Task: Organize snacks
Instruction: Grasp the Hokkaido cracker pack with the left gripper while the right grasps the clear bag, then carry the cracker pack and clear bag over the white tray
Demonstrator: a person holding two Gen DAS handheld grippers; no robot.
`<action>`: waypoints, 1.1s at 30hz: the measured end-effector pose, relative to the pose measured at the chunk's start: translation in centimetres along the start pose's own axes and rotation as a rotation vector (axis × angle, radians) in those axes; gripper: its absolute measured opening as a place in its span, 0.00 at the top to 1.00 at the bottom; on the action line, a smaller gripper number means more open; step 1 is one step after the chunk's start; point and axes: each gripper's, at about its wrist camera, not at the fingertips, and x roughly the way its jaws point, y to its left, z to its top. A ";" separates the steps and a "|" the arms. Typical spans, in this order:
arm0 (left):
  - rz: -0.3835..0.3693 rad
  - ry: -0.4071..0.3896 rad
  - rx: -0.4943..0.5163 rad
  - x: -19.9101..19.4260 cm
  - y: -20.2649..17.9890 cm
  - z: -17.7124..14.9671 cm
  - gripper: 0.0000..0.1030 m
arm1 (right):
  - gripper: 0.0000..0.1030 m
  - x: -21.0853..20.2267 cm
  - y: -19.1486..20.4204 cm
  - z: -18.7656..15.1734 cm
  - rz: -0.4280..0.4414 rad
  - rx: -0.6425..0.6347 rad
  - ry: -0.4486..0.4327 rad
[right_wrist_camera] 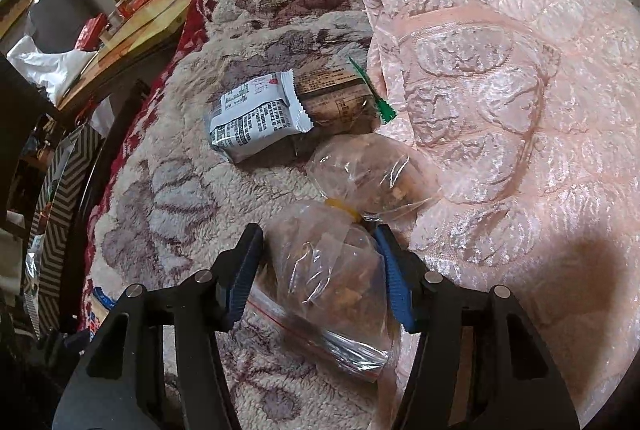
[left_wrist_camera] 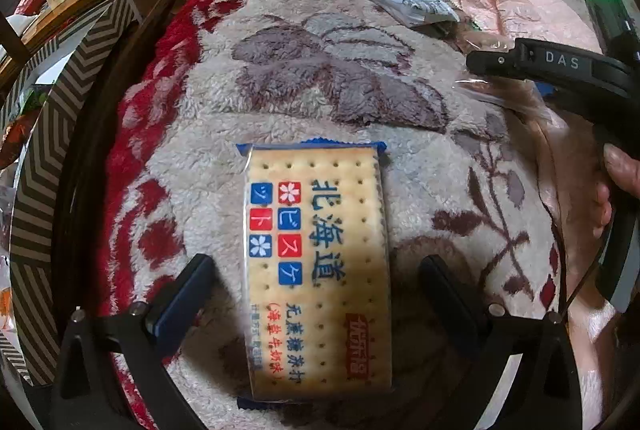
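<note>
left view only: cracker pack (left_wrist_camera: 318, 270) flat on blanket (left_wrist_camera: 312, 78), left gripper (left_wrist_camera: 316, 294) wide open around it. right view only: right gripper (right_wrist_camera: 320, 270) closing around clear snack bag (right_wrist_camera: 332, 270).

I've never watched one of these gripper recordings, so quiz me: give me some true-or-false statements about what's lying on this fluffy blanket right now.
1. The flat cracker packet with blue lettering lies between the left gripper's wide-open fingers, untouched. True.
2. The right gripper hangs over bare blanket. False: a clear plastic bag of brown snacks tied with a yellow band sits between its fingers.
3. A white printed snack wrapper lies on the flowered fleece blanket. True.
4. The shiny pink quilted cloth covers the cracker packet. False: the packet lies uncovered.
5. The cracker packet is torn open. False: it looks sealed.
</note>
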 end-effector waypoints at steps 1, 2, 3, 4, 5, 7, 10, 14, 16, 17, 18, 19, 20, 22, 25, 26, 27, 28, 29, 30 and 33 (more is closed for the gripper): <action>-0.005 -0.006 0.000 0.0 0.1 -0.1 0.00 | 0.51 0.0 0.0 0.0 0.004 -0.003 -0.001; -0.008 -0.010 0.001 -0.1 0.1 -0.3 0.00 | 0.52 0.0 0.1 0.0 0.008 -0.008 0.000; -0.006 -0.015 0.005 -0.2 0.1 -0.5 0.02 | 0.55 -0.1 0.1 -0.1 0.010 -0.014 0.000; -0.001 -0.022 0.007 -0.3 0.2 -0.6 0.06 | 0.56 -0.2 0.2 -0.1 0.012 -0.022 -0.003; 0.001 -0.028 0.008 -0.5 0.4 -0.7 0.08 | 0.59 -0.3 0.2 -0.2 0.014 -0.026 -0.006; -0.003 -0.042 0.000 -1.2 0.9 -1.2 0.21 | 0.63 -0.7 0.3 -0.3 0.024 -0.032 -0.014; -0.005 -0.059 -0.017 -1.9 1.5 -1.3 0.44 | 0.65 -1.5 0.5 -0.7 0.046 -0.045 -0.029; -0.021 -0.067 -0.033 -2.4 2.2 -1.7 0.45 | 0.66 -2.6 1.4 -1.5 0.069 -0.082 -0.042; -0.019 -0.071 -0.034 -2.7 2.4 -1.8 0.45 | 0.66 -3.1 1.7 -1.9 0.081 -0.091 -0.045; -0.021 -0.073 -0.035 -2.9 2.5 -1.9 0.45 | 0.66 -3.3 1.8 -2.1 0.084 -0.095 -0.048; -0.020 -0.078 -0.036 -3.0 2.5 -2.0 0.45 | 0.66 -3.6 2.0 -2.3 0.088 -0.097 -0.051; -0.017 -0.085 -0.036 -3.3 2.6 -2.1 0.45 | 0.66 -3.8 2.0 -2.5 0.098 -0.095 -0.052; -0.014 -0.090 -0.035 -3.5 2.7 -2.0 0.45 | 0.66 -4.0 2.0 -2.7 0.105 -0.093 -0.053; -0.013 -0.106 -0.043 -4.2 3.0 -2.0 0.45 | 0.66 -4.5 2.2 -3.1 0.113 -0.093 -0.057; -0.005 -0.132 -0.049 -5.2 3.4 -1.7 0.45 | 0.66 -5.1 2.9 -3.6 0.135 -0.103 -0.058; 0.000 -0.142 -0.051 -5.4 3.7 -1.6 0.45 | 0.66 -5.3 3.2 -3.8 0.143 -0.109 -0.058; 0.004 -0.152 -0.054 -5.7 3.9 -1.5 0.45 | 0.66 -5.5 3.6 -3.9 0.151 -0.115 -0.059; 0.008 -0.161 -0.056 -6.0 4.1 -1.3 0.45 | 0.66 -5.6 4.0 -4.1 0.157 -0.123 -0.060; 0.013 -0.169 -0.058 -6.3 4.3 -1.3 0.45 | 0.66 -5.8 4.5 -4.2 0.163 -0.133 -0.060; 0.017 -0.174 -0.060 -6.4 4.5 -1.2 0.45 | 0.66 -5.9 5.0 -4.2 0.170 -0.143 -0.059; 0.028 -0.193 -0.077 -7.2 5.4 -1.2 0.45 | 0.66 -6.0 6.4 -4.4 0.187 -0.175 -0.056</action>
